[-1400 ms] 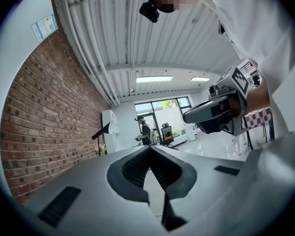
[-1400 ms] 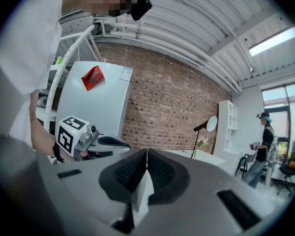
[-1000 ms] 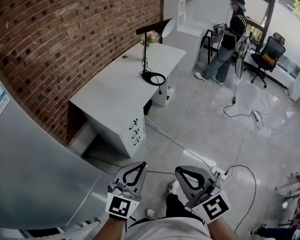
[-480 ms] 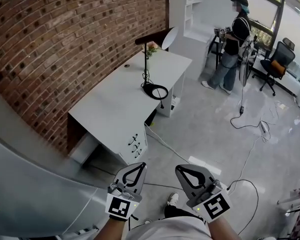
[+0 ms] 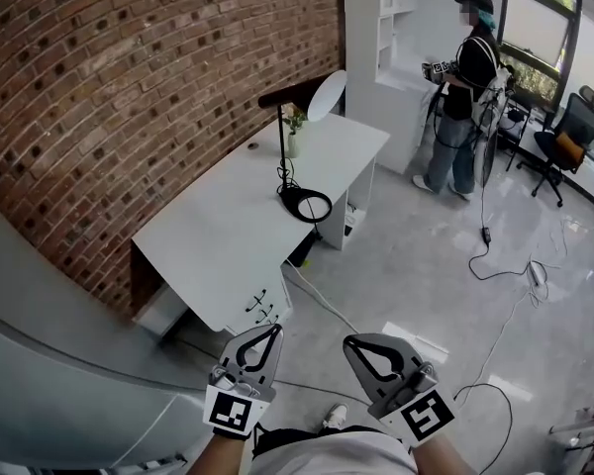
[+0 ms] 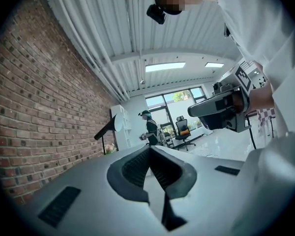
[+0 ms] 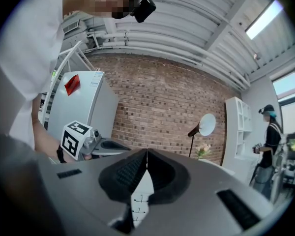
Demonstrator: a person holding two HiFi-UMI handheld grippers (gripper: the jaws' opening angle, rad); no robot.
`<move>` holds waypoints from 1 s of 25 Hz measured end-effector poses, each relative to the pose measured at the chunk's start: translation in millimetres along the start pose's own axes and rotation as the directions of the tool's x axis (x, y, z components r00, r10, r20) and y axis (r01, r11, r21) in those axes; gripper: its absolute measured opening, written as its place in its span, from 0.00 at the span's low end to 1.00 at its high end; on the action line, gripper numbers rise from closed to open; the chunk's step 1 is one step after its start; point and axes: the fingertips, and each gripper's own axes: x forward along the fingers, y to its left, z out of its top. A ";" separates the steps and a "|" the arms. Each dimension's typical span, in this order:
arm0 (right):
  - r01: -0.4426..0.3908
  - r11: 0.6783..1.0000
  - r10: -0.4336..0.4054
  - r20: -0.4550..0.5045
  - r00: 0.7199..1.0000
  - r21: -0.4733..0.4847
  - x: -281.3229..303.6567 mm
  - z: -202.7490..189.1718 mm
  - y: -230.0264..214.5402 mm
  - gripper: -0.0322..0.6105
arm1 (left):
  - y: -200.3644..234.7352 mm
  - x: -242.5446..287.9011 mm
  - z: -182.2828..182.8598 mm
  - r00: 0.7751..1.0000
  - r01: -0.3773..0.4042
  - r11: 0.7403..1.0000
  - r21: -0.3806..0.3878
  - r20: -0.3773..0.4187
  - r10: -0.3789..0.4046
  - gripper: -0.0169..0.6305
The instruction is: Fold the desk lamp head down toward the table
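Scene: a brick-walled point(image 5: 129, 87) office with a pale polished floor, seen steeply from above the person holding the two grippers.
Desk lamp: the desk lamp point(image 5: 280, 137) stands on the white desk point(image 5: 218, 236) against the brick wall, toward the desk's far end, near its front edge.
Lamp head: the round white head point(image 5: 327, 95) sits high at the end of a dark arm, tilted and raised well above the desktop, not folded down.
Lamp base: a dark ring point(image 5: 295, 198) lies flat on the desk, with a small plant point(image 5: 295, 125) just behind the pole.
Left gripper: the left gripper point(image 5: 274, 330) is held low in front of the person's body, tips pressed together with nothing between them, well apart from the desk.
Right gripper: the right gripper point(image 5: 349, 344) is beside the left at the same height, also closed on nothing, pointing toward the desk.
Background: a second person point(image 5: 465, 77) stands by the windows near an office chair point(image 5: 572, 146); cables point(image 5: 495, 265) trail across the floor.
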 end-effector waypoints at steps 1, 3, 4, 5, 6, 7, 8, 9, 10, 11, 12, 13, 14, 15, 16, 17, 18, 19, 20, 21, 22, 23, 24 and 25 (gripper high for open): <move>-0.006 1.000 0.006 0.000 1.000 0.003 -0.2 -2.6 -6.9 0.08 | -0.7 7.0 -1.2 1.000 -0.005 1.000 0.000 -0.004 0.005 0.04; -0.016 1.000 0.016 0.003 1.000 0.013 -1.5 -7.3 -17.5 0.08 | -3.6 17.5 -1.3 1.000 -0.009 1.000 0.003 -0.006 0.009 0.04; -0.021 1.000 0.021 0.004 1.000 0.020 -2.9 -9.3 -20.9 0.08 | -5.5 20.9 -1.1 1.000 -0.009 1.000 0.005 -0.009 0.009 0.04; -0.026 0.999 0.026 0.006 1.000 0.025 -4.1 -10.6 -23.9 0.08 | -6.6 23.7 -0.4 1.000 -0.011 1.000 0.007 -0.013 0.011 0.04; -0.030 0.999 0.030 0.009 1.000 0.027 -4.9 -10.8 -26.7 0.08 | -7.1 26.6 0.9 1.000 -0.013 1.000 0.008 -0.016 0.013 0.04; -0.034 0.999 0.034 0.013 0.999 0.027 -5.4 -10.4 -29.6 0.08 | -7.3 29.3 2.1 1.000 -0.016 1.000 0.010 -0.018 0.016 0.04; -0.037 0.999 0.037 0.015 0.999 0.027 -5.6 -9.8 -32.1 0.08 | -7.5 31.7 3.0 1.000 -0.018 1.000 0.010 -0.021 0.018 0.04; -0.040 0.999 0.039 0.016 0.999 0.028 -5.9 -9.1 -34.3 0.08 | -7.8 33.8 3.8 1.000 -0.019 1.000 0.011 -0.024 0.019 0.04; -0.042 0.999 0.041 0.015 0.999 0.030 -6.2 -8.5 -36.0 0.08 | -8.1 35.9 4.7 0.999 -0.019 1.000 0.012 -0.025 0.019 0.04; -0.043 0.999 0.043 0.016 0.999 0.031 -6.6 -8.0 -37.4 0.08 | -8.2 38.1 5.6 0.999 -0.020 1.000 0.011 -0.026 0.020 0.04; -0.044 0.999 0.044 0.018 0.999 0.031 -7.0 -7.5 -38.7 0.08 | -8.2 40.5 6.6 1.000 -0.019 1.000 0.012 -0.025 0.020 0.04; -0.044 0.999 0.043 0.019 0.999 0.029 -7.5 -7.3 -40.0 0.08 | -8.5 43.1 7.4 1.000 -0.017 1.000 0.016 -0.021 0.017 0.04; -0.043 0.999 0.042 0.020 0.999 0.026 -8.1 -7.5 -41.5 0.08 | -8.9 46.0 8.2 1.000 -0.013 1.000 0.021 -0.017 0.014 0.04; -0.040 0.999 0.040 0.020 0.999 0.021 -8.6 -7.9 -43.4 0.08 | -9.5 49.2 8.8 1.000 -0.009 1.000 0.024 -0.011 0.009 0.04; -0.037 0.999 0.037 0.019 0.999 0.018 -8.9 -8.4 -45.8 0.08 | -10.1 52.5 9.3 1.000 -0.004 1.000 0.026 -0.007 0.004 0.04; -0.033 0.999 0.033 0.020 0.999 0.016 -8.7 -8.5 -48.9 0.08 | -10.3 56.1 9.9 1.000 0.000 1.000 0.026 -0.002 0.000 0.04; -0.029 0.999 0.029 0.022 0.999 0.015 -8.2 -8.1 -52.4 0.08 | -10.0 60.0 11.1 1.000 0.002 1.000 0.025 0.004 -0.002 0.04; -0.025 1.000 0.025 0.023 0.999 0.014 -7.4 -7.6 -56.3 0.08 | -9.4 64.1 12.2 1.000 0.003 1.000 0.022 0.010 -0.004 0.04; -0.021 1.000 0.021 0.024 0.999 0.013 -6.2 -7.0 -60.3 0.08 | -8.4 68.1 12.8 1.000 0.005 1.000 0.020 0.014 -0.005 0.04; -0.019 1.000 0.018 0.026 0.999 0.010 -4.4 -6.5 -64.0 0.08 | -7.0 72.2 12.6 1.000 0.007 1.000 0.021 0.015 -0.008 0.04; -0.017 1.000 0.017 0.029 0.999 0.007 -2.0 -6.1 -67.2 0.08 | -5.3 76.2 11.9 1.000 0.011 1.000 0.025 0.015 -0.012 0.04; -0.016 1.000 0.016 0.029 0.999 0.004 1.0 -6.3 -70.1 0.08 | -3.3 80.2 10.5 1.000 0.015 0.999 0.028 0.016 -0.016 0.04; -0.016 1.000 0.016 0.026 1.000 0.003 4.5 -7.2 -72.9 0.08 | -1.0 84.2 8.3 1.000 0.019 0.999 0.026 0.016 -0.019 0.04; -0.015 1.000 0.015 0.021 1.000 0.002 8.3 -8.5 -75.9 0.08 | 1.6 88.6 5.3 1.000 0.021 1.000 0.019 0.015 -0.021 0.04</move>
